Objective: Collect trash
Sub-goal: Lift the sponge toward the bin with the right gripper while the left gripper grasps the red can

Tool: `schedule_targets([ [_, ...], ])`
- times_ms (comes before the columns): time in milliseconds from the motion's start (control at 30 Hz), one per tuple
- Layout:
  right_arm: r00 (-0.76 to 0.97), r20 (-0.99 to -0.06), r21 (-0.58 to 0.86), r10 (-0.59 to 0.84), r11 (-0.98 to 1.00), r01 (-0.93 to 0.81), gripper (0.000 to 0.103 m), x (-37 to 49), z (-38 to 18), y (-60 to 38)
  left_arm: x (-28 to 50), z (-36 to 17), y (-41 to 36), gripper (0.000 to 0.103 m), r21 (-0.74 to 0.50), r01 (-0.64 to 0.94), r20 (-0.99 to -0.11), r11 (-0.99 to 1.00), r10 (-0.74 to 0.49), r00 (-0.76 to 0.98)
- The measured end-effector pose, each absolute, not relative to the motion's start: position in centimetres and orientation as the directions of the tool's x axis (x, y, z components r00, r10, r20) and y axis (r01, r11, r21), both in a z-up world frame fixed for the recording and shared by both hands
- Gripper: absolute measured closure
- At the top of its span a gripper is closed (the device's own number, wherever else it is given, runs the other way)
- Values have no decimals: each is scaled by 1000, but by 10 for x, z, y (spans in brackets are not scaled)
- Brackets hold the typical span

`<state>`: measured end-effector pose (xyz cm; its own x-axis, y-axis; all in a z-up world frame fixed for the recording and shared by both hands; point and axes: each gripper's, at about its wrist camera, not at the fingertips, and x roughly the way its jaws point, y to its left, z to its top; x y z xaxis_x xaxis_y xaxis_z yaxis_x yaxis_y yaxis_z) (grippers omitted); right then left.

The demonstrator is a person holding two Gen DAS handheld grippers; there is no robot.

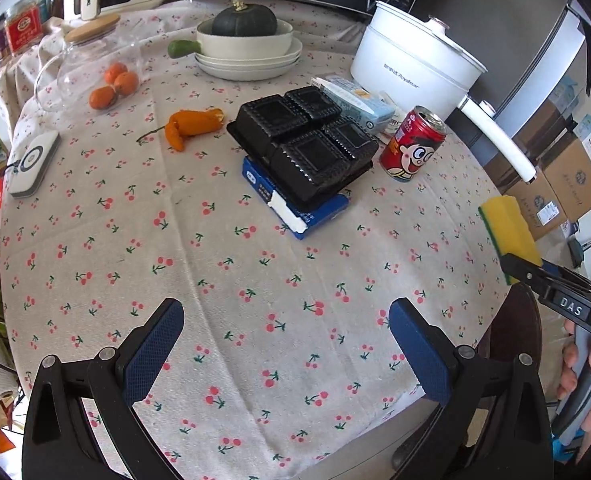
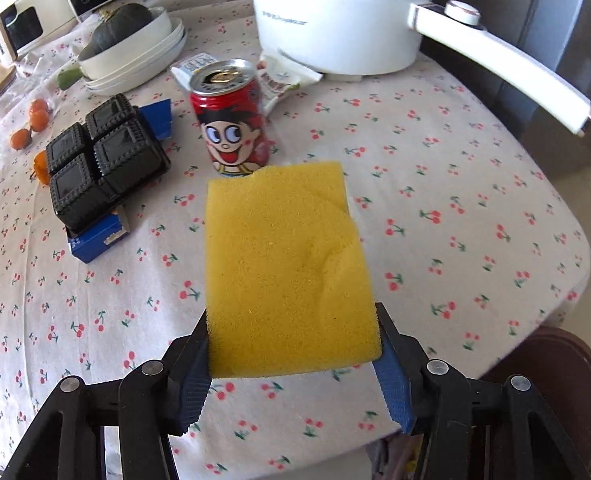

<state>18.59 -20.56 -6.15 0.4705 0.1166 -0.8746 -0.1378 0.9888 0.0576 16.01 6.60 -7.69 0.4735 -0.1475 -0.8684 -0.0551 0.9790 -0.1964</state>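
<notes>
Jaws on the left gripper (image 1: 285, 344) are spread wide, gripping nothing; the right gripper (image 2: 295, 354) is clamped on a yellow rectangular foam sponge (image 2: 285, 264), mid-frame, below the red cartoon-face drink can (image 2: 231, 120).

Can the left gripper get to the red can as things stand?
Probably yes: the left gripper is open and empty, with bare tablecloth ahead. The black tray sits beside the red can, not across its near side.

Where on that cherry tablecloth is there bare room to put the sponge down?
The widest bare patch lies on the tablecloth between the open left gripper and the blue box. The sponge already hangs above another, near the red can. Around the black tray and white pot it is crowded.
</notes>
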Motion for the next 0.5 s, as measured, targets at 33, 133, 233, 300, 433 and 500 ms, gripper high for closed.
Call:
schedule_targets([
  [33, 471, -875, 64, 115, 990, -123, 41, 183, -60, -215, 164, -76, 59, 0, -194, -46, -867, 980, -149, 475],
  [133, 468, -876, 78, 117, 992, -102, 41, 176, -56, -237, 176, -72, 38, 1, -180, 5, -850, 984, -158, 503],
  [233, 478, -872, 71, 108, 993, -96, 41, 171, -52, -256, 193, -67, 16, 6, -168, 67, -829, 983, -178, 529],
  [300, 481, -870, 68, 104, 993, -92, 41, 168, -51, -267, 208, -63, 0, 11, -159, 102, -819, 982, -188, 543],
  [433, 478, -873, 67, 98, 994, -82, 41, 165, -53, -289, 240, -57, -28, 17, -136, 160, -793, 978, -204, 574],
  [500, 476, -876, 55, 85, 996, -76, 41, 165, -55, -301, 256, -58, -39, 21, -136, 173, -786, 975, -213, 580],
])
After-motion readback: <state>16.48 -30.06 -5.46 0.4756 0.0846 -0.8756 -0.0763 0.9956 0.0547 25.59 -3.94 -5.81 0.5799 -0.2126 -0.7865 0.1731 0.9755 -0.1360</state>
